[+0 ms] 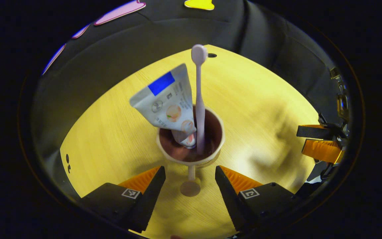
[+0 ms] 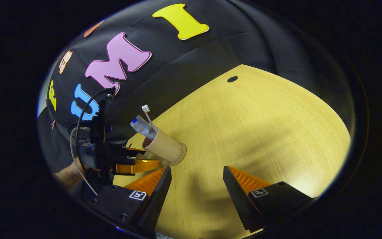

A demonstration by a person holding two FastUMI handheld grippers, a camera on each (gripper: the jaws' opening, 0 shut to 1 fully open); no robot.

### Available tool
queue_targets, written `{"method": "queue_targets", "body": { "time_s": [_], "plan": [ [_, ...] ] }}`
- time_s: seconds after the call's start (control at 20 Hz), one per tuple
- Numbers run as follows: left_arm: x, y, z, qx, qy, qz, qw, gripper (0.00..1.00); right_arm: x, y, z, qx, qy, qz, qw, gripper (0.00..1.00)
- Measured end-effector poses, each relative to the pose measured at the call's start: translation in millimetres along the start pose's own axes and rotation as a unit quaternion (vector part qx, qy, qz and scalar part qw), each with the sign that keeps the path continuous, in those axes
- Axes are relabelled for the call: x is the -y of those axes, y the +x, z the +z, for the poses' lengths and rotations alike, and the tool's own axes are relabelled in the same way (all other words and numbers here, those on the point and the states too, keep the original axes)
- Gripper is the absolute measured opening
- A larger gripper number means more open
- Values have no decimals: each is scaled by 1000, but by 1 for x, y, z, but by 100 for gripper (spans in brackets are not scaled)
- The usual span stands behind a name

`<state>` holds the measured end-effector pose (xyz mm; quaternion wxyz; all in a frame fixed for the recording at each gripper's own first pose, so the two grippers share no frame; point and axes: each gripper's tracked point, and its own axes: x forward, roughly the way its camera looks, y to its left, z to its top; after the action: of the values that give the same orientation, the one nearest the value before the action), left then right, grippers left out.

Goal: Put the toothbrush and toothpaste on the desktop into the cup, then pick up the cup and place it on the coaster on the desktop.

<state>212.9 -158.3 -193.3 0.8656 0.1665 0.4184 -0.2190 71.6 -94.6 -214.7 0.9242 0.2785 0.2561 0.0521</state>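
Pale wood desk (image 1: 264, 99), black cloth wall behind, small dark hole (image 1: 212, 55) near far edge. Left gripper view, near to far: left gripper (image 1: 190, 181) wide open, holding nothing, fingers either side of cup (image 1: 211, 157) base, not touching as far as visible. Square coded markers on both finger blocks, unreadable. Cup tan outside, dark brown inside, standing upright on desk. Toothpaste (image 1: 167, 103) tube in cup, cap end down, flat end leaning left; blue patch and fruit pictures on label, print too small to read. Toothbrush (image 1: 199, 99) upright in cup, head up, just beside tube. Right gripper (image 1: 322, 142) at far right edge, well apart from cup.

Right gripper view: right gripper (image 2: 196, 186) wide open, empty, over bare desk. Left gripper (image 2: 138, 162) at left beside cup (image 2: 164, 146). Coaster not made out.
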Motion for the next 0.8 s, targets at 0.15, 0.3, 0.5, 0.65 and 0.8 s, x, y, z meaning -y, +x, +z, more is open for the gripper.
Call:
{"method": "queue_targets", "body": {
  "time_s": [0.15,0.3,0.5,0.65,0.8],
  "plan": [
    [2,-29,3,46,-18,8,999,94,-14,-4,6,2,-5,8,1000,96],
    [0,-63,3,97,-38,18,994,94,-28,-11,10,-5,-27,17,999,96],
    [-7,-112,-9,147,-73,34,986,93,-47,-29,9,-5,-35,27,999,96],
    [-10,-143,-19,188,-113,45,975,93,-67,-41,4,0,-39,35,999,96],
    [-9,-170,-31,226,-144,46,962,93,-86,-49,-2,0,-53,44,998,96]
  ]
}}
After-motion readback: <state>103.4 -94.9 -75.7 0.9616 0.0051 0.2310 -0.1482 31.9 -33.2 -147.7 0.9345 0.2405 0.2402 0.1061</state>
